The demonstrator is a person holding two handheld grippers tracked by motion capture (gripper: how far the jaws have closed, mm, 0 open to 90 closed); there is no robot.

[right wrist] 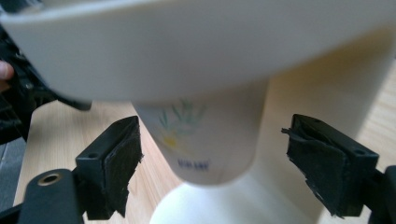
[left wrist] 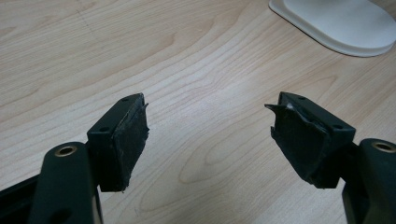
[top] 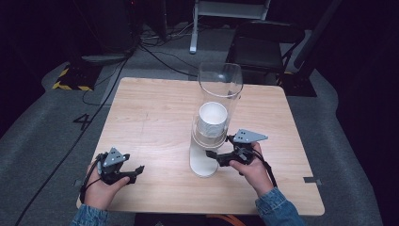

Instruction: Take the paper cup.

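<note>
A person's left gripper (top: 137,169) rests low over the near-left part of the wooden bench (top: 155,113), its jaws spread wide with nothing but bare wood between them. Right of centre stands a cup dispenser (top: 207,141): a clear tube (top: 220,84) holding a stack of white paper cups (top: 212,117) above a white base (top: 203,165). At its right side the right gripper (top: 211,154) reaches in level at the dispenser's lower end. In the right gripper view the lowest paper cup (right wrist: 205,140), printed with a flower, hangs between the parted jaws; neither pad touches it.
</note>
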